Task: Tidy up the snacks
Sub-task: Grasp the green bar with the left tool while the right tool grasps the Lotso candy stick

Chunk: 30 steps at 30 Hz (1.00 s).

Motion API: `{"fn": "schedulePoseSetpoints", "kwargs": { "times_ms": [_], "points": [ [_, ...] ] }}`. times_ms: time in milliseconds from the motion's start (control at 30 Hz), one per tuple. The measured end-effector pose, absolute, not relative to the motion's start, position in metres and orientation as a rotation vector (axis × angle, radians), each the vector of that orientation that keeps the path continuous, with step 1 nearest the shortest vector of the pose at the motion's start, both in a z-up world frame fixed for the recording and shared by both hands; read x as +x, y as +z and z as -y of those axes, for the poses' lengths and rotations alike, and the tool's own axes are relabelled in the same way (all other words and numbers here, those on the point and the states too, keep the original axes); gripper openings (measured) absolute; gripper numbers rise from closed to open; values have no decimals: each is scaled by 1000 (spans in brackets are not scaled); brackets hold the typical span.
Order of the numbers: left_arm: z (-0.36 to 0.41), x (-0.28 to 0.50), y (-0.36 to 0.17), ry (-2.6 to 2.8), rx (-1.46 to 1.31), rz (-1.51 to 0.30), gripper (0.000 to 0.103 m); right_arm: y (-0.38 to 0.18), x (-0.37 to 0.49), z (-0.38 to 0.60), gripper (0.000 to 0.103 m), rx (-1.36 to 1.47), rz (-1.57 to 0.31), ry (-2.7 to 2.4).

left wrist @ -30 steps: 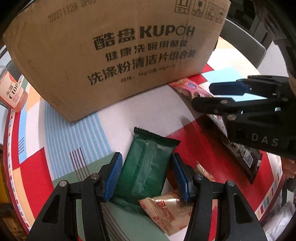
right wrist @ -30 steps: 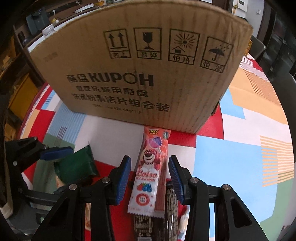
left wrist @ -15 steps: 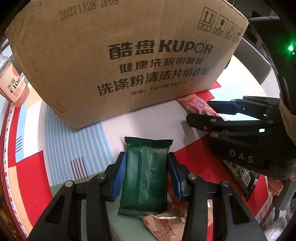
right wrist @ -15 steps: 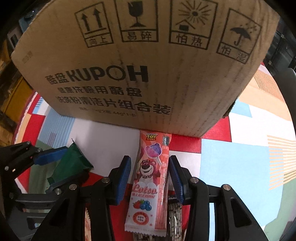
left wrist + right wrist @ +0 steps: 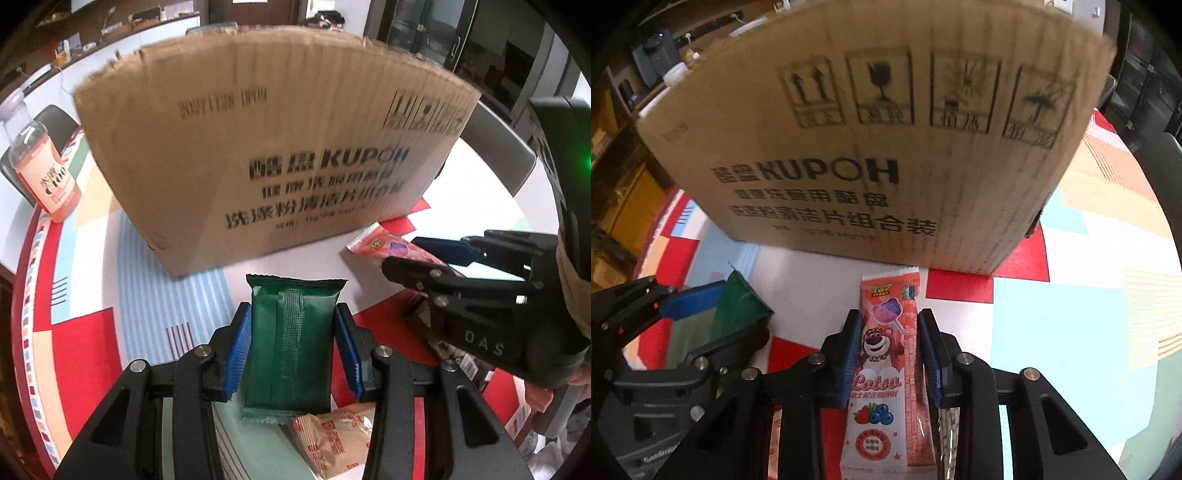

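Observation:
My left gripper (image 5: 293,332) is shut on a dark green snack packet (image 5: 291,343) and holds it lifted above the table, in front of a large cardboard box (image 5: 280,147). My right gripper (image 5: 888,341) is shut on a long pink Lotso candy packet (image 5: 886,369), also lifted, facing the same box (image 5: 879,140). In the left wrist view the right gripper (image 5: 424,254) shows at the right with the pink packet (image 5: 384,245). In the right wrist view the left gripper (image 5: 713,306) with the green packet (image 5: 738,314) shows at the left.
A tan snack packet (image 5: 332,439) lies on the colourful tablecloth (image 5: 85,332) below the left gripper. A dark packet (image 5: 454,354) lies under the right gripper. An orange drink bottle (image 5: 40,166) stands at the far left. Chairs stand behind the table.
My left gripper closed on the green packet and lifted it. My right gripper closed on the pink packet and rose with it. Both now see the box's upper edge.

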<state>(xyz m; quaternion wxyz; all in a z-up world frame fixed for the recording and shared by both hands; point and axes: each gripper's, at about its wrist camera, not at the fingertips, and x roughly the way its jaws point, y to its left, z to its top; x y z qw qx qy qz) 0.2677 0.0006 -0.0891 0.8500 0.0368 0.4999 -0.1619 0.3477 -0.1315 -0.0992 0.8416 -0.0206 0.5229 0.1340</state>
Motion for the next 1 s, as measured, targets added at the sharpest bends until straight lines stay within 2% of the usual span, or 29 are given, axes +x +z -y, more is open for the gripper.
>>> {"fn": "schedulePoseSetpoints", "kwargs": {
  "times_ms": [633,1000],
  "points": [
    [5,249,-18,-333,35,-860,44,-20,289,160,32,2,-903,313],
    [10,258,32,-324,53,-721,44,26,300,153,32,9,-768,306]
  ]
}}
